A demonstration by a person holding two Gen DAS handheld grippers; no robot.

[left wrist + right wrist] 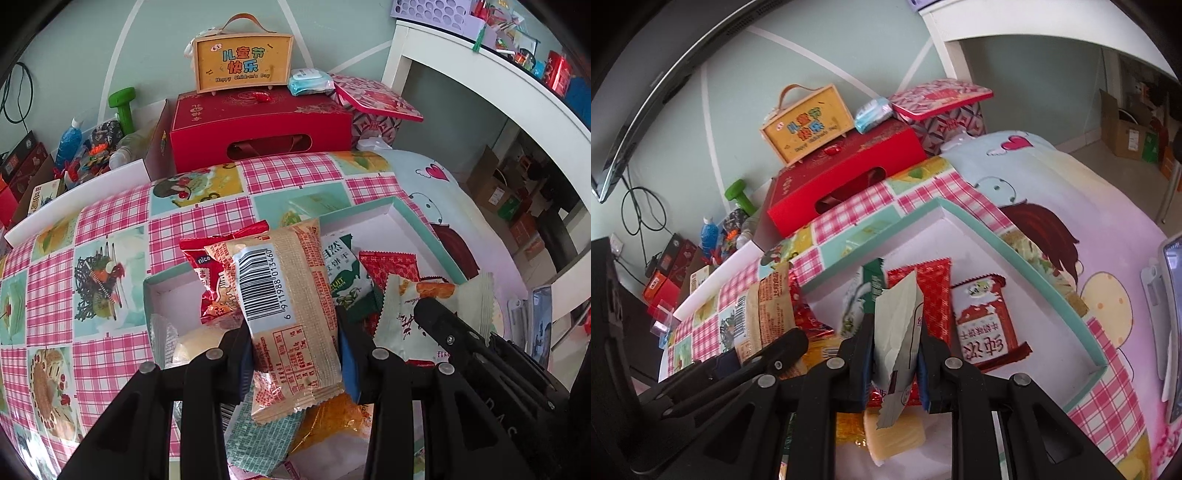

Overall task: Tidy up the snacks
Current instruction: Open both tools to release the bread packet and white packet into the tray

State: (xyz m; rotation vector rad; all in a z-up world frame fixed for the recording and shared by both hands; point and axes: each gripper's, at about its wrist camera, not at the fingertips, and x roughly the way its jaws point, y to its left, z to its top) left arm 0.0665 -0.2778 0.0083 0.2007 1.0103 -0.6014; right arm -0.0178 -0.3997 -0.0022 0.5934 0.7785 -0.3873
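Both grippers are loaded above the teal-rimmed tray (1015,240). The left gripper (295,354) is clamped on the tan barcode packet (284,295), pinched across its lower half and held upright over the tray's left part. The right gripper (895,354) is clamped on the pale green packet (899,332), edge-on to its camera, gripped low with the bottom seam hanging below the jaws. In the tray under them: a green-white biscuit packet (866,291), a long red packet (934,291), and a red-and-white packet (984,325) lying flat to the right. Yellow packets (897,439) sit near the front edge. Judgement: this is the place step. Lower each packet into bare tray floor beside the others, not onto them; the back-right corner looks freest. Keep the two grippers apart, they're close already. Thin wrappers crumple and slide, so release low and flat, one hand at a time. Risk: a dangling seam snags a neighbour and drags it out of line.
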